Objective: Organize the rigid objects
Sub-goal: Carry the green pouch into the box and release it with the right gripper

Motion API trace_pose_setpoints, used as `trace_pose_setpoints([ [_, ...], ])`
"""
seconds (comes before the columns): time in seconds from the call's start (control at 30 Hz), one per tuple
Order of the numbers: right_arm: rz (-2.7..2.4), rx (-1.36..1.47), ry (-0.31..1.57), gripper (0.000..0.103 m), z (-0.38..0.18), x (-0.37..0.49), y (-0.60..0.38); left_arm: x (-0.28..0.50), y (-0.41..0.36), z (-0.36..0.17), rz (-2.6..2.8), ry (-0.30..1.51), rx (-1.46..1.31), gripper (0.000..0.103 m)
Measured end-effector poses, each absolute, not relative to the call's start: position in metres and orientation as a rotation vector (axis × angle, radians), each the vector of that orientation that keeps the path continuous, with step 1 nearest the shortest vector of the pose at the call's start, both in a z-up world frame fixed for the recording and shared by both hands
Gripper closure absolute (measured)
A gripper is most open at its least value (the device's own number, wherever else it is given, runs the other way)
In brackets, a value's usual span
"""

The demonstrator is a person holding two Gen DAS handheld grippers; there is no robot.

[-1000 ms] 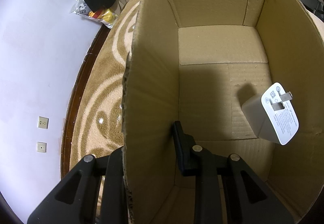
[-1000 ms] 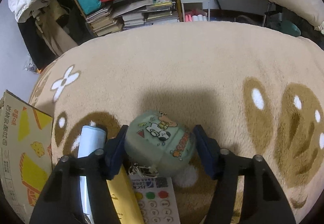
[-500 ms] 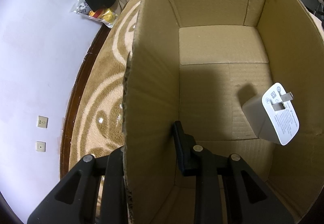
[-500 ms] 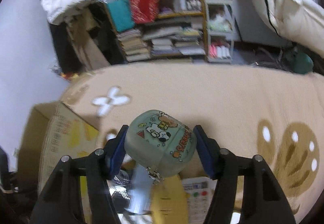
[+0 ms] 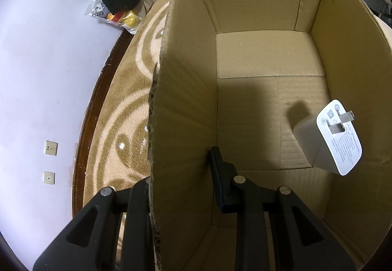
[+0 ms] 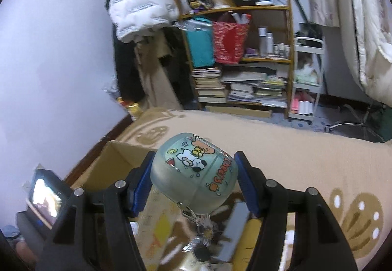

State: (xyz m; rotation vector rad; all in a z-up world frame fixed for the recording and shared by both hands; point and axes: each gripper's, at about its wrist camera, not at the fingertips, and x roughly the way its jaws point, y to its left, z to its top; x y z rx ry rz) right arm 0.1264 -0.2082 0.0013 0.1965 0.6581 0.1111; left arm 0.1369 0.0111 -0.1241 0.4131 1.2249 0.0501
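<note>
Left wrist cam: left gripper (image 5: 181, 173) clamped on 1 cardboard box (image 5: 186, 104) wall; 1 white charger (image 5: 327, 140) inside. Right gripper (image 6: 193, 181) clamped on 1 green case (image 6: 193, 174), held above box w/ keychain dangling.

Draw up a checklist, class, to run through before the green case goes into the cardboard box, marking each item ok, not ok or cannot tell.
1. Right tongs closed on the green case: ok.
2. Left tongs clamped on the cardboard box wall: ok.
3. Free floor inside the box beside the white charger: ok.
4. Case above the box opening: not ok, it looks short of it.
5. Keychain dangling clear of the box rim: cannot tell.
</note>
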Motion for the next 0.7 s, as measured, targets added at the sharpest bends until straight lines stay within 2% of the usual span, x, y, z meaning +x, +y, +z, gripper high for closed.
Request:
trace_pose_setpoints([
  [0.33, 0.245, 0.151, 0.641, 0.036, 0.008, 0.116, -0.151, 0.137, 0.012, -0.124, 0.058, 1.231, 0.408, 0.076],
  [0.7, 0.291, 0.119, 0.704, 0.036, -0.01, 0.115, -0.127, 0.139, 0.015, -0.125, 0.054, 1.241, 0.381, 0.076],
])
